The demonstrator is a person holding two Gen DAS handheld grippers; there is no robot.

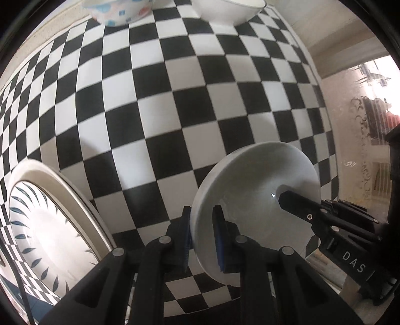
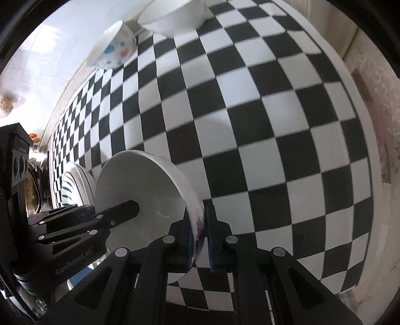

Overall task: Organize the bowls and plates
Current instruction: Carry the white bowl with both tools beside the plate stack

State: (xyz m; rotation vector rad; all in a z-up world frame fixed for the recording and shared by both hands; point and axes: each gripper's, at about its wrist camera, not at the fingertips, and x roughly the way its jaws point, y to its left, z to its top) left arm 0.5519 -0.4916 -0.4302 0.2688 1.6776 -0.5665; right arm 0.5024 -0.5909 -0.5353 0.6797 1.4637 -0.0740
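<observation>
Two hand-held grippers pinched opposite rims of one empty white bowl, held tilted above the checkered desk: the left hand-held gripper low in its frame, the right hand-held gripper likewise. A leaf-patterned plate sat lower left. Judging by this, sorting was barely begun: a plain bowl and spotted bowl waited unstacked, top edge, contents hidden.
</observation>
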